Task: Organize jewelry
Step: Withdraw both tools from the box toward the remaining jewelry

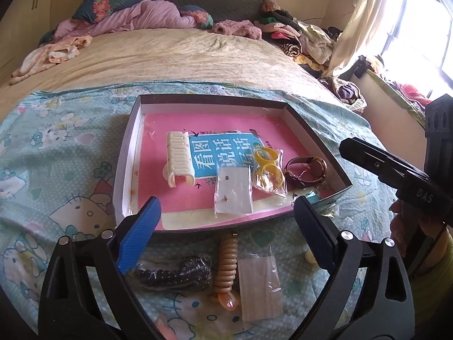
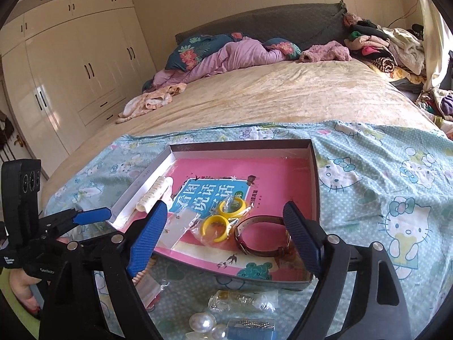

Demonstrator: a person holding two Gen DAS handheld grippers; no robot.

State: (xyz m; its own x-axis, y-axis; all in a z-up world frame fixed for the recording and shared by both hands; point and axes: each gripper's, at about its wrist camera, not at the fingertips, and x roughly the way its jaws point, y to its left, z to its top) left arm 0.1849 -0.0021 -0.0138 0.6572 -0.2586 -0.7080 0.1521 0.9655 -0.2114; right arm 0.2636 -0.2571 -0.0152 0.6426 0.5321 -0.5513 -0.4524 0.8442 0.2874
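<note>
A shallow cardboard tray [image 1: 209, 98] lined with a pink book lies on the Hello Kitty blanket. Inside it are a cream hair claw [image 1: 178, 164], a small bag of stud earrings [image 1: 233, 191], bagged yellow hoops [image 1: 269, 170] and a brown-strapped watch [image 1: 305, 170]. My left gripper [image 1: 228, 226] hangs open over the tray's near edge, nothing between its fingers. My right gripper [image 2: 225, 232] is open above the tray's near right corner. The watch [image 2: 254, 235] lies flat in the tray just past its pads, close to the right pad. The hoops [image 2: 223, 218] sit to the watch's left.
On the blanket before the tray lie a bagged dark bead bracelet [image 1: 175, 274], a tan spiral hair tie [image 1: 228, 263] and a flat packet [image 1: 259, 283]. Pearl pieces [image 2: 202, 323] and a bag of small metal bits [image 2: 243, 300] lie near the right gripper. Clothes are piled at the far right of the bed.
</note>
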